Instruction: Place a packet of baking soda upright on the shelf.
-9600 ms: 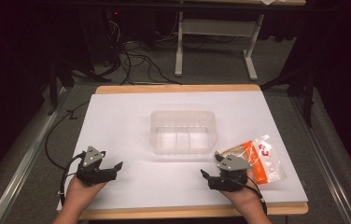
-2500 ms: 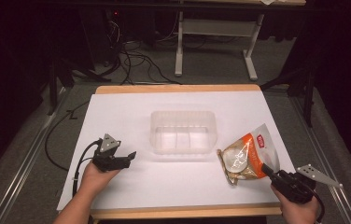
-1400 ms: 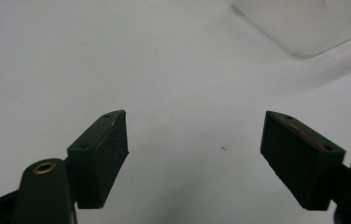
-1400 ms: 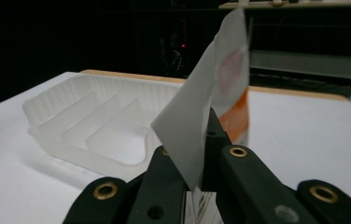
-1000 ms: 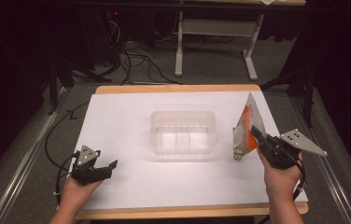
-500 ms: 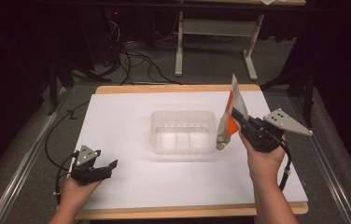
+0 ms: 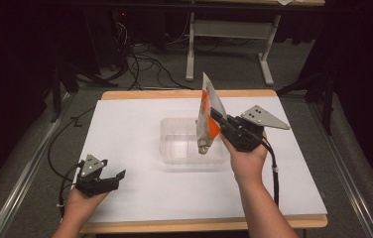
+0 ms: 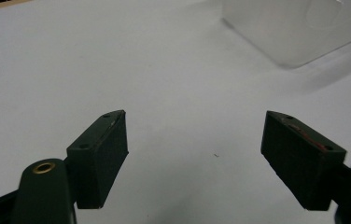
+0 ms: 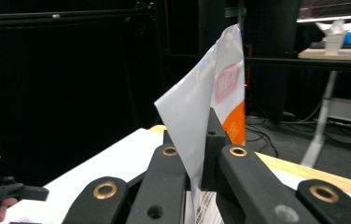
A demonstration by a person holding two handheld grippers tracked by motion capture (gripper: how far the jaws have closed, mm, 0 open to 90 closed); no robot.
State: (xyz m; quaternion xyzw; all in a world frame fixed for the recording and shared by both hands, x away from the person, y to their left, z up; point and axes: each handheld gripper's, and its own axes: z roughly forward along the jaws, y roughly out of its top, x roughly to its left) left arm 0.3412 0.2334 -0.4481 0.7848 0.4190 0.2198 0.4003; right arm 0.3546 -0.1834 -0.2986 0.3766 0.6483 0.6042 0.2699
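White table [image 7: 140,124] with wood edging, in a dark room with desk legs and cables beyond the far edge; clear plastic tub [image 7: 179,144] sits mid-table. Right gripper [image 7: 217,118] pinches an orange-and-white snack pouch [image 7: 207,111], held upright above the tub's right end; its own view shows the jaws clamping the pouch's white back. Left gripper [image 7: 117,176] rests near-left, jaws spread wide over bare table.

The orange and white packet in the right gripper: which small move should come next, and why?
Probably lower it a little, then open the jaws. The right gripper is shut on the packet, which hangs on edge with its lower end over the clear container. The left gripper rests open, apart on the table.
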